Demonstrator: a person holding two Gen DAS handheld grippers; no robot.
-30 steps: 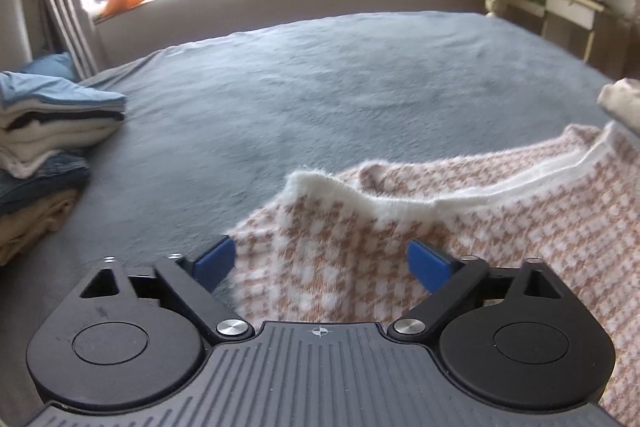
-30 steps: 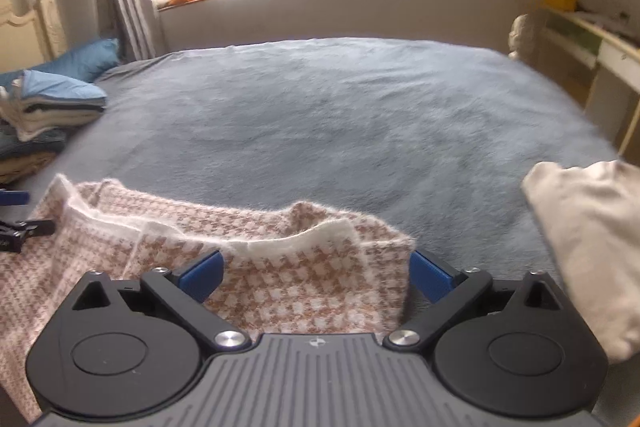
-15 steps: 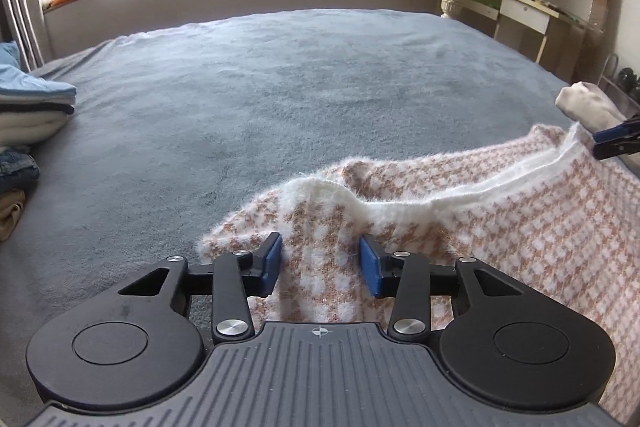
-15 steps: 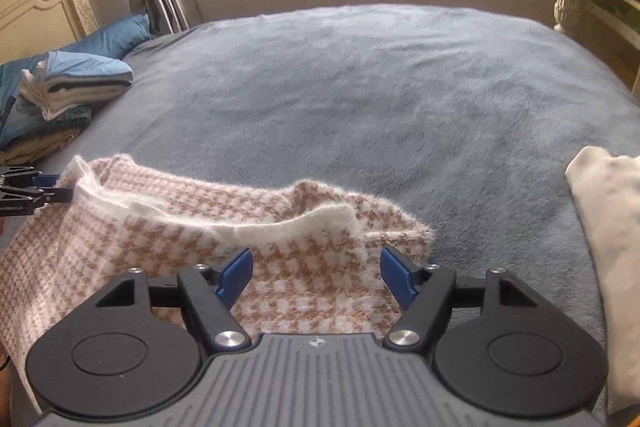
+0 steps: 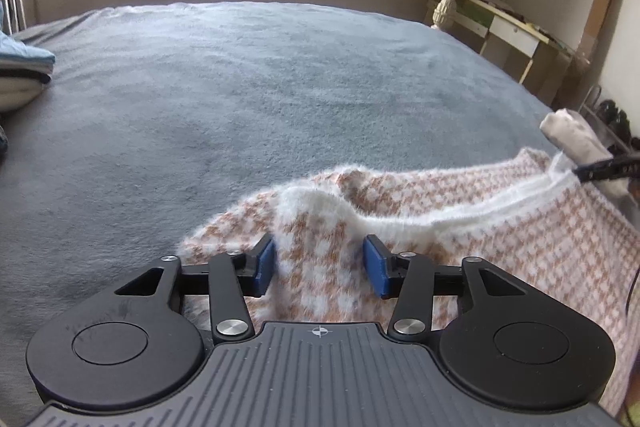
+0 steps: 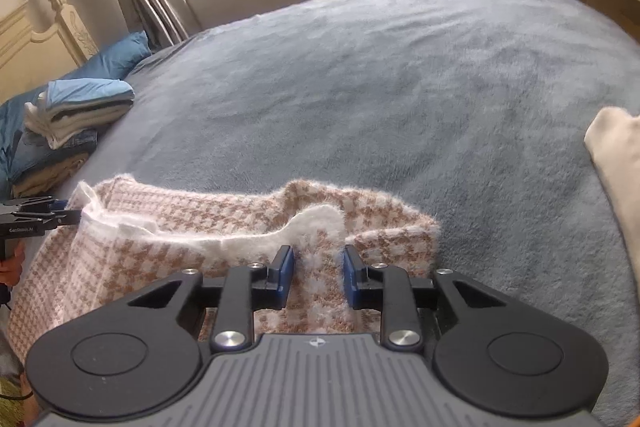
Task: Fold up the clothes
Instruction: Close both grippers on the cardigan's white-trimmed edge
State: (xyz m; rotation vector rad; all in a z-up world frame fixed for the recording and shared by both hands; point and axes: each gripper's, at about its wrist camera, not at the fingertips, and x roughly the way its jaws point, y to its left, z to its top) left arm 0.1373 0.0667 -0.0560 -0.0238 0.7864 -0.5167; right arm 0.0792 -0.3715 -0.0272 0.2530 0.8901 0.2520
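While the pink-and-white houndstooth sweater (image 5: 500,239) is lying bunched on the grey bedspread (image 5: 280,87), low and right of centre in the left wrist frame, both tools are working its white-trimmed edge. The left gripper (image 5: 320,261) is sitting at the bottom centre, its blue pads (image 5: 266,263) flanking a raised fold of knit; the jaws have just been opening a little again after narrowing, and cloth is filling the gap between them, though whether the pads are actually pressing it I cannot tell. In the right wrist frame the sweater (image 6: 168,231) is spreading from lower left to centre. The right gripper (image 6: 316,273) has just been closing, and its pads (image 6: 284,273) are now standing close together with a ridge of the fabric pinched up between them, touching both sides. At the far left edge of that frame the other tool is showing, nosed against the sweater's corner. A stack of folded clothes (image 6: 76,119) is resting at mid left near a blue pillow (image 6: 116,57). A cream garment (image 6: 616,163) is lying at the right edge, apart from the sweater.
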